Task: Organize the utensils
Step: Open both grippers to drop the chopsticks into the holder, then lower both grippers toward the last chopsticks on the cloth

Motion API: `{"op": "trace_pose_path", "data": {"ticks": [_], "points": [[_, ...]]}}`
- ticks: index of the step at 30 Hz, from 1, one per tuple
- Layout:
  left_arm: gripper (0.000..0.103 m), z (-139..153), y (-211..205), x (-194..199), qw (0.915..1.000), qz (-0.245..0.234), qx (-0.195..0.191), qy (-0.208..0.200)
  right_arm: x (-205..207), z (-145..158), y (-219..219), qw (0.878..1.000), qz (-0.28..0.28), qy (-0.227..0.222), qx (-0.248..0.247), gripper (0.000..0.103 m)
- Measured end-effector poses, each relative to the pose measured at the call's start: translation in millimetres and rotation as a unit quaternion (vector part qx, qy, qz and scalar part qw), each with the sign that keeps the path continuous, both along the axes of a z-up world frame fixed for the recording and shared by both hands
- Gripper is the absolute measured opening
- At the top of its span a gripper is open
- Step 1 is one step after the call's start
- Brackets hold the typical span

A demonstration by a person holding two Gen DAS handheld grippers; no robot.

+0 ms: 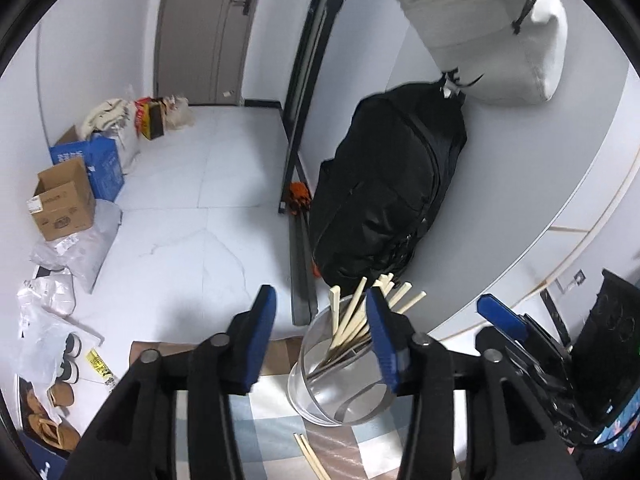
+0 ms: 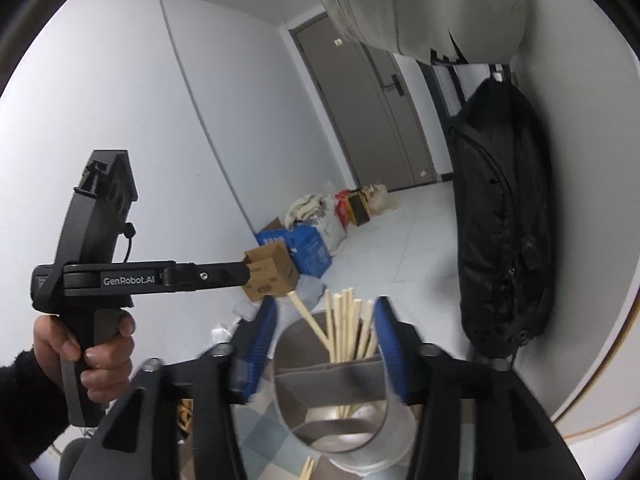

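Most chopsticks (image 2: 346,326) stand in the steel holder (image 2: 352,412); both my grippers (image 1: 322,334) (image 2: 326,344) gape empty; apparently two chopsticks on the table (image 1: 310,454) remain.

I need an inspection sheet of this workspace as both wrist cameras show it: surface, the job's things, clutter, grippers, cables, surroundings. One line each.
Surface: table with checked cloth, partly hidden by the grippers.
Job's things: round shiny metal utensil holder with a divider, upright on the cloth; pale wooden chopsticks stand inside; two loose chopsticks lie on the cloth beside it.
Clutter: nothing else seen on the table.
Grippers: left gripper open, holding nothing; right gripper open, its blue pads either side of the holder's top, not pressing.
Cables: thin black cord on the left gripper's body.
Surroundings: cardboard box, blue box, hanging black backpack, white bag, grey door.
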State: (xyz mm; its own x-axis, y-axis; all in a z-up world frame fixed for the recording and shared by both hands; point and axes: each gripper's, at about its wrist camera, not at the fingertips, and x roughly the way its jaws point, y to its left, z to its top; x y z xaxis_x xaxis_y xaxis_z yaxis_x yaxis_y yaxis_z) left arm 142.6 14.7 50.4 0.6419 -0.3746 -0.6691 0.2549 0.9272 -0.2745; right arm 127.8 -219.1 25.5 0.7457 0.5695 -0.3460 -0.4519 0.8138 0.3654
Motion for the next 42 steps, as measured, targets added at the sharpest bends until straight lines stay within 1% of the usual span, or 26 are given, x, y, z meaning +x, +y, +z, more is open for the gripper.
{"op": "trace_pose_path", "data": {"ticks": [1,5,8,10,11,13,14,17,19,22,24,26,28,29,30,32,35,39,42], "points": [[0.049,1.7,0.2,-4.9,1.0000,0.004,-0.001,-0.008,-5.6,1.9,-0.9,1.000,0.000,-0.007,0.000,0.066],[0.053,9.6,1.6,-24.5,0.9988,0.032,0.006,-0.037,-21.7,5.0,-3.6,1.000,-0.005,-0.010,0.008,0.069],[0.060,12.2,3.2,-37.3,0.9975,0.048,0.014,-0.050,-31.2,2.7,-4.9,1.000,-0.007,-0.007,0.009,0.073],[0.067,12.9,1.5,-47.2,0.9960,0.057,0.027,-0.064,-40.3,3.2,-5.0,1.000,-0.007,-0.009,0.005,0.076],[0.068,12.4,1.1,-51.3,0.9953,0.061,0.032,-0.068,-44.0,3.0,-4.5,1.000,-0.006,-0.010,0.004,0.078],[0.072,10.0,0.3,-58.1,0.9945,0.066,0.039,-0.071,-48.8,1.8,-2.9,1.000,-0.003,-0.012,0.000,0.080],[0.072,8.8,0.5,-61.1,0.9943,0.068,0.041,-0.071,-51.8,1.5,-2.3,1.000,-0.004,-0.012,-0.003,0.083],[0.075,3.2,1.6,-71.7,0.9936,0.078,0.043,-0.070,-58.6,-2.5,-1.7,1.000,-0.005,-0.010,-0.010,0.086],[0.080,-2.7,2.0,-79.0,0.9932,0.083,0.045,-0.067,-61.9,-6.3,-0.5,1.000,-0.004,-0.002,-0.019,0.088],[0.080,-14.3,1.2,-89.6,0.9929,0.087,0.053,-0.062,-71.8,-12.6,2.4,0.999,0.003,0.001,-0.035,0.090],[0.080,-24.7,4.0,-94.3,0.9928,0.092,0.055,-0.053,-79.8,-16.5,4.7,0.999,0.007,-0.001,-0.049,0.091],[0.080,-36.2,6.2,-97.3,0.9932,0.094,0.055,-0.040,-83.9,-20.1,5.3,0.998,0.010,0.001,-0.058,0.097],[0.080,-52.0,9.0,-101.7,0.9927,0.101,0.061,-0.026,-88.4,-24.1,6.1,0.998,0.012,0.006,-0.068,0.098],[0.080,-63.7,9.8,-102.3,0.9927,0.103,0.063,-0.012,-89.7,-26.2,6.0,0.997,0.013,0.009,-0.072,0.098],[0.080,-69.3,9.7,-103.3,0.9926,0.103,0.064,-0.004,-91.6,-28.9,6.2,0.997,0.014,0.013,-0.079,0.098],[0.080,-91.5,9.0,-101.7,0.9919,0.105,0.066,0.028,-97.7,-33.5,6.2,0.996,0.010,0.018,-0.086,0.098],[0.080,-115.7,4.1,-102.4,0.9900,0.107,0.070,0.061,-102.2,-38.1,4.5,0.995,0.006,0.026,-0.091,0.098],[0.080,-150.3,-8.9,-96.1,0.9837,0.105,0.091,0.114,-109.6,-41.0,0.9,0.995,0.004,0.030,-0.090,0.100],[0.080,-164.7,-17.0,-91.9,0.9791,0.102,0.110,0.137,-113.5,-39.8,0.4,0.995,0.007,0.026,-0.092,0.101]]}}
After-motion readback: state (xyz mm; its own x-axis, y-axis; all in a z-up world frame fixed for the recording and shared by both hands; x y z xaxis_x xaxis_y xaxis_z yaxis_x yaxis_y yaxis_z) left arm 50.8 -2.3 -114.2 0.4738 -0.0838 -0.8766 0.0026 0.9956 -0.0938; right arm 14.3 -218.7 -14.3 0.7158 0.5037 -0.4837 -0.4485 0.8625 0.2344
